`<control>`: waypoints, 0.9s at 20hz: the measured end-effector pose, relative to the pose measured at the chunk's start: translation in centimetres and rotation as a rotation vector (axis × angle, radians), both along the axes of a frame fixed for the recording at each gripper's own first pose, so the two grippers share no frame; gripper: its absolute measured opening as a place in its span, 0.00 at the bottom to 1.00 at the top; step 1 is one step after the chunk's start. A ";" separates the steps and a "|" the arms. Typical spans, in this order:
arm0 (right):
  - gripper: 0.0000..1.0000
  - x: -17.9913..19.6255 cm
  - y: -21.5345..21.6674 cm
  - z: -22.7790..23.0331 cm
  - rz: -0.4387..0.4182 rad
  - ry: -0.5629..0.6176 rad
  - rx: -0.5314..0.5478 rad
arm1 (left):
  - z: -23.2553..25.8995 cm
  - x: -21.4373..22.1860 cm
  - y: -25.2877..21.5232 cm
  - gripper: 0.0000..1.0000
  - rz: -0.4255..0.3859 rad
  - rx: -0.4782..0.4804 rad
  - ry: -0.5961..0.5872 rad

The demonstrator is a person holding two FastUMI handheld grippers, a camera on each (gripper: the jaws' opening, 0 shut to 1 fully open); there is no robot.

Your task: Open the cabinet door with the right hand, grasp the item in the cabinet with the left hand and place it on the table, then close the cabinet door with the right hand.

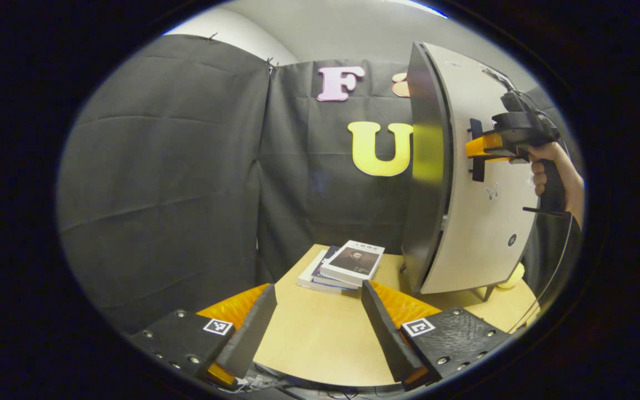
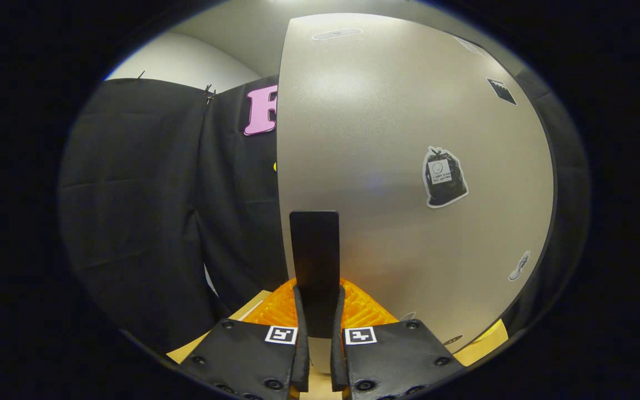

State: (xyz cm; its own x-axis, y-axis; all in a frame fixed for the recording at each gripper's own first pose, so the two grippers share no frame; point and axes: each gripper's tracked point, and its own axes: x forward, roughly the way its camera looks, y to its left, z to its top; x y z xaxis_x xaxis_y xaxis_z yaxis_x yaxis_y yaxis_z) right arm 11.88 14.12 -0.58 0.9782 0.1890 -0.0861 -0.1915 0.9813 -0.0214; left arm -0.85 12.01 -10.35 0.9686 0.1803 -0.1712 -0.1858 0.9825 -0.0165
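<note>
The cabinet (image 1: 428, 183) stands on short legs at the table's right, its glossy dark side turned toward me. Its pale door (image 1: 486, 233) looks flush with the body, and the inside is hidden. A hand holds my right gripper (image 1: 478, 150) against the door's black handle (image 1: 476, 166). In the right gripper view the right gripper (image 2: 318, 294) is shut on that handle (image 2: 314, 244), near the left edge of the door (image 2: 386, 139). My left gripper (image 1: 319, 291) hovers open and empty over the table (image 1: 320, 339), just short of a stack of books (image 1: 348, 264).
Black cloth walls close off the back and left. A pale yellow object (image 1: 511, 275) peeks out low beside the cabinet's right leg. Stickers dot the door face (image 2: 445, 178). Bare tabletop lies between my left fingers and the books.
</note>
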 end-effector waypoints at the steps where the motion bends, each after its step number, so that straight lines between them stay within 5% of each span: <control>1: 0.17 -0.4 0.0 0.0 0.010 0.000 -0.002 | 0.1 -0.1 -0.1 0.97 0.002 0.001 -0.001; 18: 0.17 -5.9 -2.8 0.9 0.217 0.008 0.017 | 2.0 -6.4 -5.6 0.92 0.073 0.028 -0.023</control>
